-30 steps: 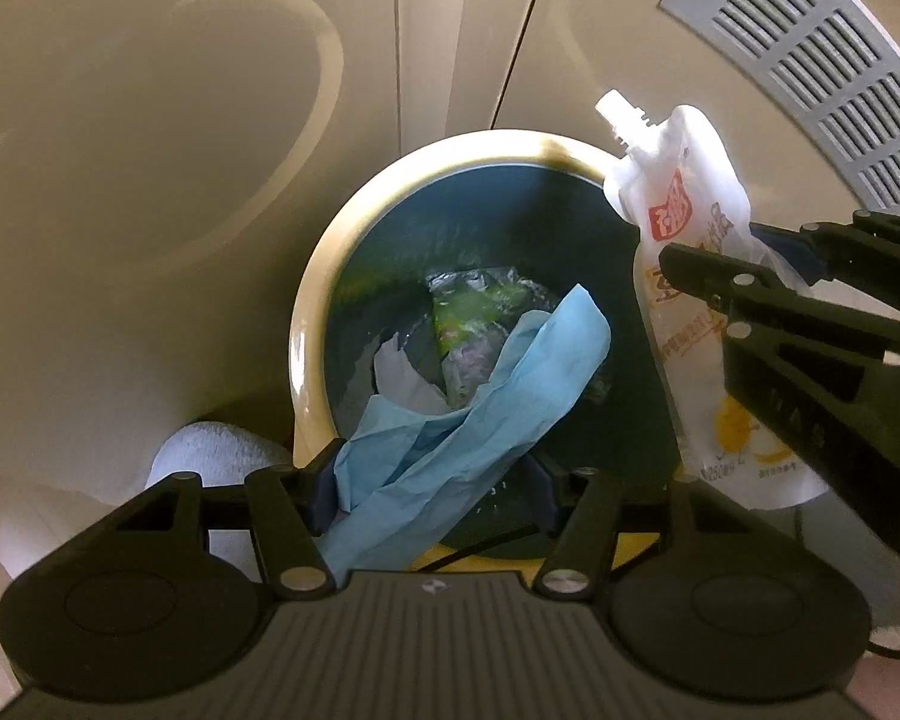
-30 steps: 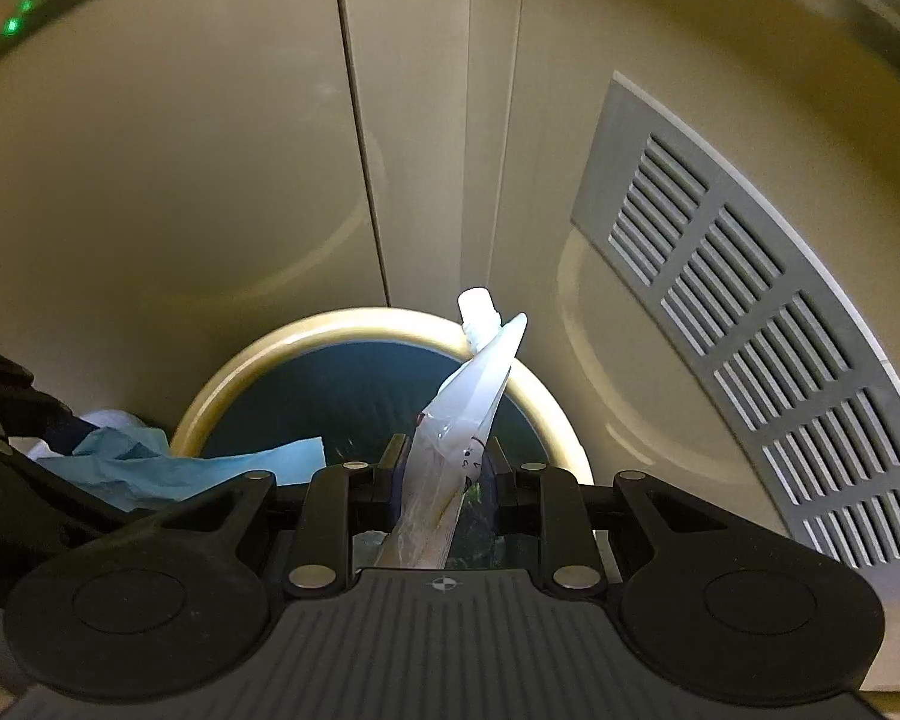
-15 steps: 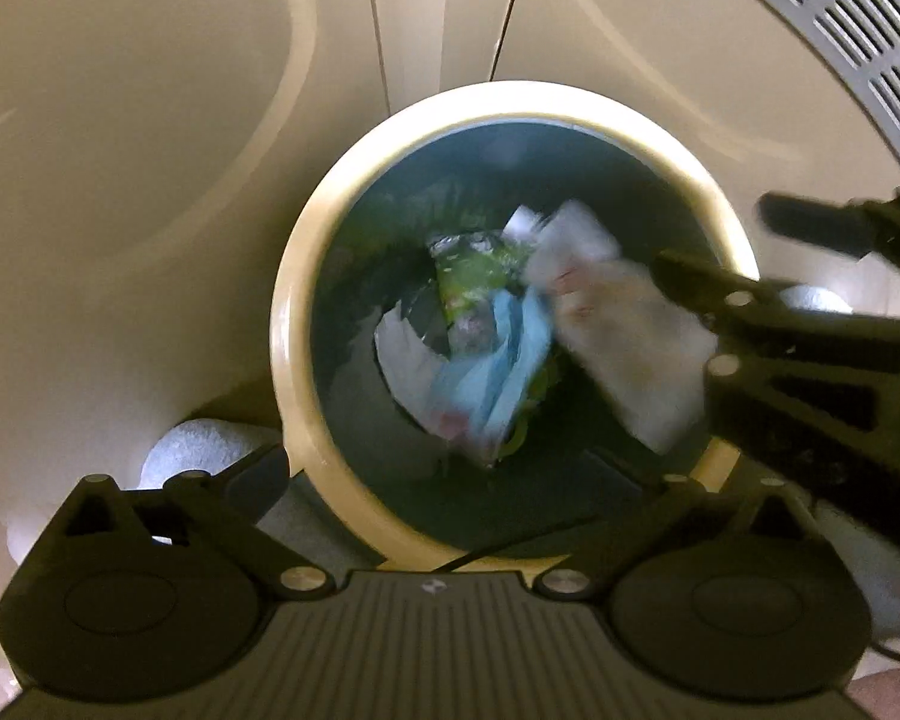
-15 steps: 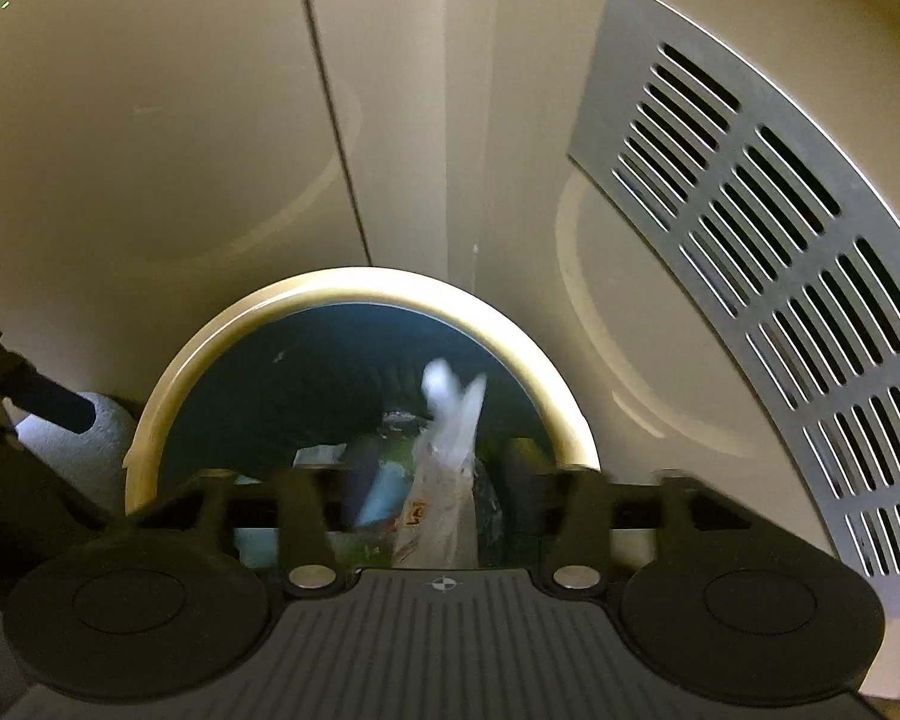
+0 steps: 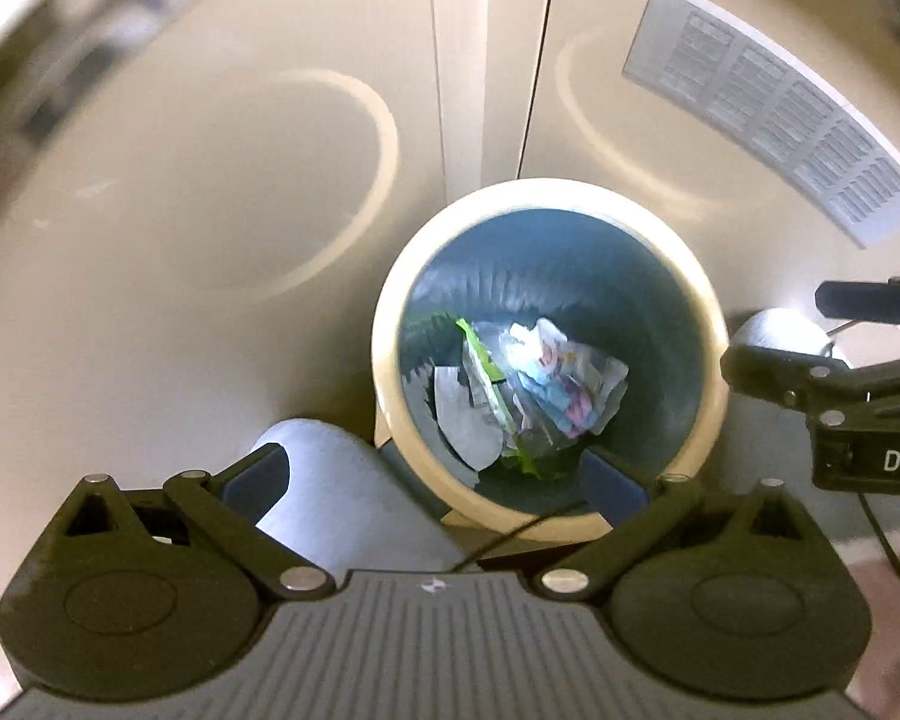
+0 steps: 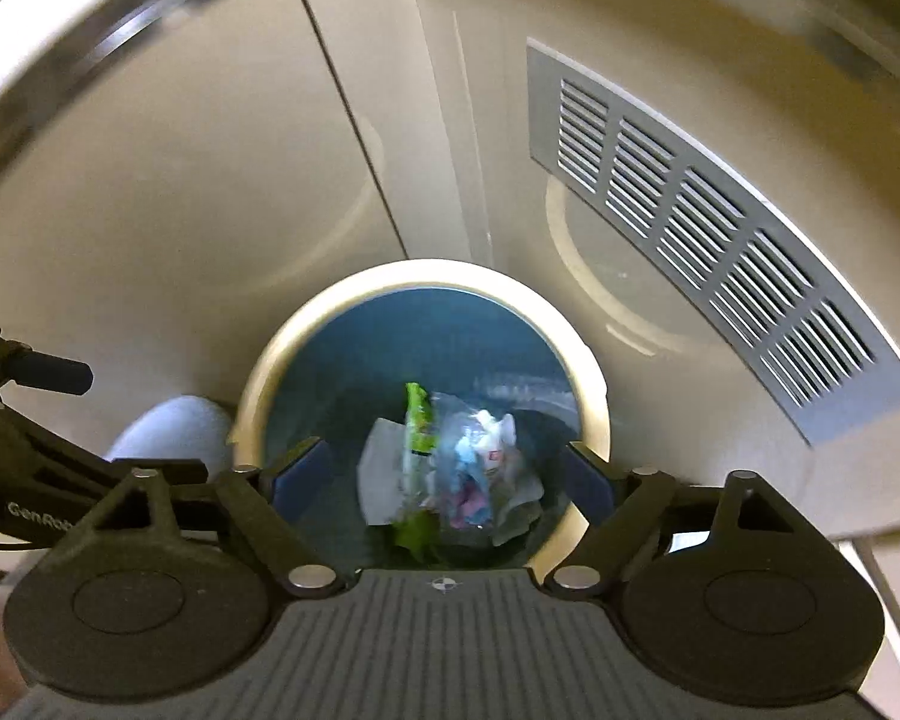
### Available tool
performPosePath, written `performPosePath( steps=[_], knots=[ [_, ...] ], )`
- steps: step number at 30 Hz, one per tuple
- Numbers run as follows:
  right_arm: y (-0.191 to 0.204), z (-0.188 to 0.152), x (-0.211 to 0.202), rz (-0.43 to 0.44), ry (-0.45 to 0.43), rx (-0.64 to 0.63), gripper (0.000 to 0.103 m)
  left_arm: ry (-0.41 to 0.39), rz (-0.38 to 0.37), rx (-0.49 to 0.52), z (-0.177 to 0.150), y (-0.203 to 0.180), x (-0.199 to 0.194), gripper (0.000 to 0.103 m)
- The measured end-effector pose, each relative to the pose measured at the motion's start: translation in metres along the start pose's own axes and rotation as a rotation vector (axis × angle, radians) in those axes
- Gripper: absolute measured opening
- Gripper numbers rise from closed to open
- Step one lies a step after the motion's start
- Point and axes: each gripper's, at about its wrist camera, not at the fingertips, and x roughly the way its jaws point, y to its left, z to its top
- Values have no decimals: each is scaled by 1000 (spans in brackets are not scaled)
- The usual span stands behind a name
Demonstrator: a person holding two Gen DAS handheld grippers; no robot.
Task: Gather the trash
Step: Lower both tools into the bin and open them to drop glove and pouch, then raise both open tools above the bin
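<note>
Vent grille (image 6: 714, 264) and pale cabinet doors (image 5: 210, 192) stand behind bin (image 5: 714, 360).

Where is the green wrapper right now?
The green wrapper lies inside the cream-rimmed bin, low in both wrist views, left of the white pouch and beside a white scrap.

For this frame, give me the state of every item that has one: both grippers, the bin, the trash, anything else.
Left gripper: open, empty, above the bin.
Right gripper: open, jaws just been opening, nothing between them.
Trash bin: upright, uncovered, partly filled.
Trash pile: loose at the bin's bottom.
Green wrapper: crumpled, in the pile.
Cabinet doors: closed.
Vent grille: fixed on the right door.
</note>
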Motion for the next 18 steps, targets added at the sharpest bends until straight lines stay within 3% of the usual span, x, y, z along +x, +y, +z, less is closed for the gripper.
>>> performPosePath(
  steps=[7, 18],
  knots=[
    [19, -18, -43, -10, -116, -75, 91, -95, 21, -12, -33, -14, -36, 103],
    [34, -49, -88, -58, -240, -186, 95, -237, 67, 6, -53, -26, -74, 103]
  ],
)
